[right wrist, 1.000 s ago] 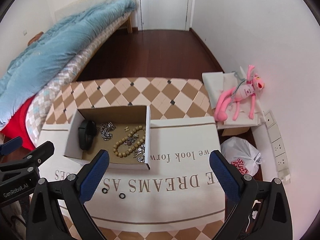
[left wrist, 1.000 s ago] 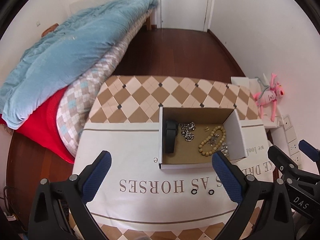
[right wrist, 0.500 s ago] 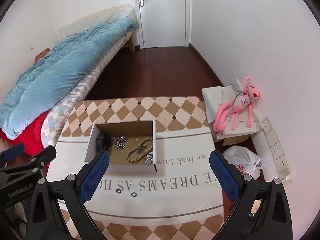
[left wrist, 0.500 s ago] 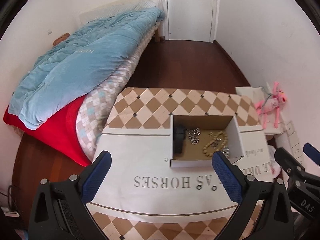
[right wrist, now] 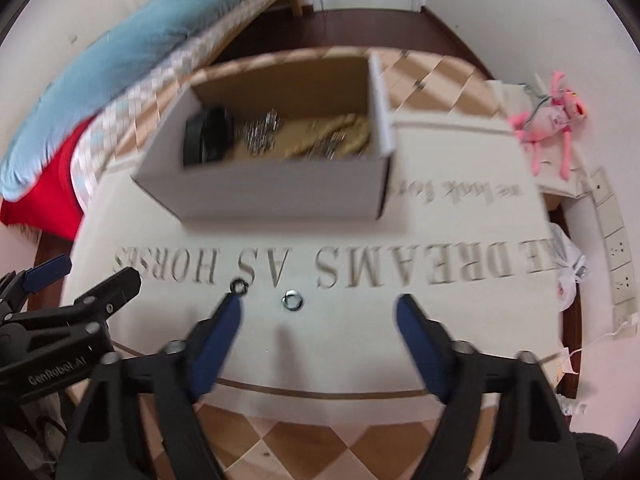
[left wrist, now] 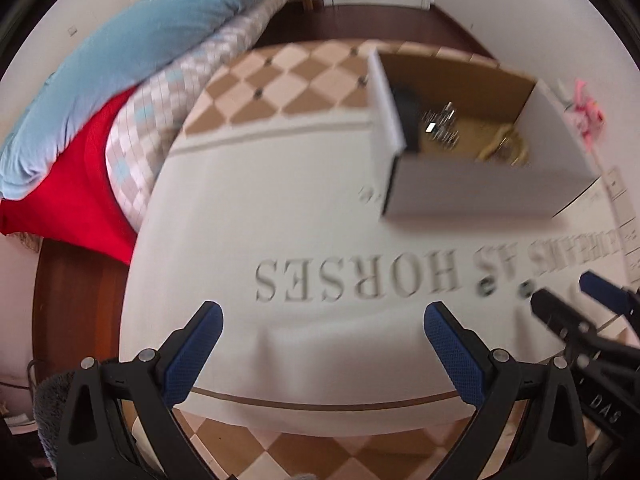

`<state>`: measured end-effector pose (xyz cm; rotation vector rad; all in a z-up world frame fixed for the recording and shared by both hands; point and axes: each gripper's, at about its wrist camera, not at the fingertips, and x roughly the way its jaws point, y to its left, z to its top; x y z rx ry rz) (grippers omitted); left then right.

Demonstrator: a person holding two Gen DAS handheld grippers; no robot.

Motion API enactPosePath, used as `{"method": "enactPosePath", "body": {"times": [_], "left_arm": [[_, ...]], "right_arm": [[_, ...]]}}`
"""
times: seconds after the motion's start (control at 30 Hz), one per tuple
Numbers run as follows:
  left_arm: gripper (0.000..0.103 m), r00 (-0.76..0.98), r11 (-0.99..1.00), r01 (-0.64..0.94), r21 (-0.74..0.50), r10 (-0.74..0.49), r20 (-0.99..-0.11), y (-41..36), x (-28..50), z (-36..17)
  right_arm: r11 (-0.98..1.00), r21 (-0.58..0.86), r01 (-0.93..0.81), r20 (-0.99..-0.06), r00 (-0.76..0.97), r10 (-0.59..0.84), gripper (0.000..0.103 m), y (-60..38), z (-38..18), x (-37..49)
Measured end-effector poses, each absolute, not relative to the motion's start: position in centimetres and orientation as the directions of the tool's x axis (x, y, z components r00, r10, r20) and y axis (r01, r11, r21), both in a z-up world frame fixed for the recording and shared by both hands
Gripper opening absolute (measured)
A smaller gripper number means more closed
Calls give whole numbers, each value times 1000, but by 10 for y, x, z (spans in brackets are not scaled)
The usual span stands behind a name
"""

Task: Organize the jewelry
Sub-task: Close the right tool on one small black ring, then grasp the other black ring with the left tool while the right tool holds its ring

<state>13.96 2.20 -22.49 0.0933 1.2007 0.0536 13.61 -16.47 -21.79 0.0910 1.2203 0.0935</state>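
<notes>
My right tongs (right wrist: 318, 314) over two small rings on cloth (right wrist: 460, 340): silver ring (right wrist: 292, 300) between parted jaws, just closing, nothing pinched. Dark ring (right wrist: 237, 286) at left fingertip. Box (right wrist: 280, 188) beyond rings. Left tongs (left wrist: 322, 326) wide open, empty, farther off.

Left black plastic two-finger gripper (left wrist: 322, 322): blue textured pads, silver pivot screws, white "GenRobot.AI" lettering. Right black plastic two-finger gripper (right wrist: 318, 312): same build, "DAS" marking.
</notes>
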Motion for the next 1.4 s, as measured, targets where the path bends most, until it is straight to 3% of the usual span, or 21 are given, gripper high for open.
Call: {"method": "enactPosePath", "body": {"times": [0.03,0.1,0.23,0.3,0.93,0.97,1.03,1.13,1.27,1.3,1.4], "left_arm": [[103,348,994,3,108,100,-932,24,139,-231],[103,338,994,-2,112,106,-935,28,139,-238],[103,331,993,0,120,113,-937,32,137,-242],[103,327,992,5,122,114,-938,32,137,-242],[100,337,995,102,-6,-40,-941,-50,142,-238],[96,339,994,110,-2,-40,-940,-55,142,-238],[76,338,993,118,1,-39,-940,-60,141,-238],[68,336,992,127,-10,-53,-940,-63,143,-239],[51,351,990,144,-8,-59,-935,-67,141,-236],[42,350,989,147,-9,-61,-935,-66,143,-238],[36,343,988,155,-11,-64,-937,-67,145,-240]], "right_arm": [[994,108,-31,-934,339,112,72,-161,-226,137],[994,98,-41,-937,334,106,55,-157,-235,138],[996,44,-75,-928,367,68,35,-146,-239,138],[996,13,-89,-923,383,46,14,-142,-240,137],[986,83,143,-911,411,17,13,-237,-212,124],[986,82,146,-911,412,15,13,-239,-212,122],[985,84,151,-911,412,14,13,-242,-213,121],[983,88,160,-909,416,13,13,-246,-212,121],[981,89,173,-907,420,8,13,-248,-211,121],[980,91,177,-907,420,9,13,-250,-211,121],[978,95,187,-908,419,8,13,-253,-212,120]]}}
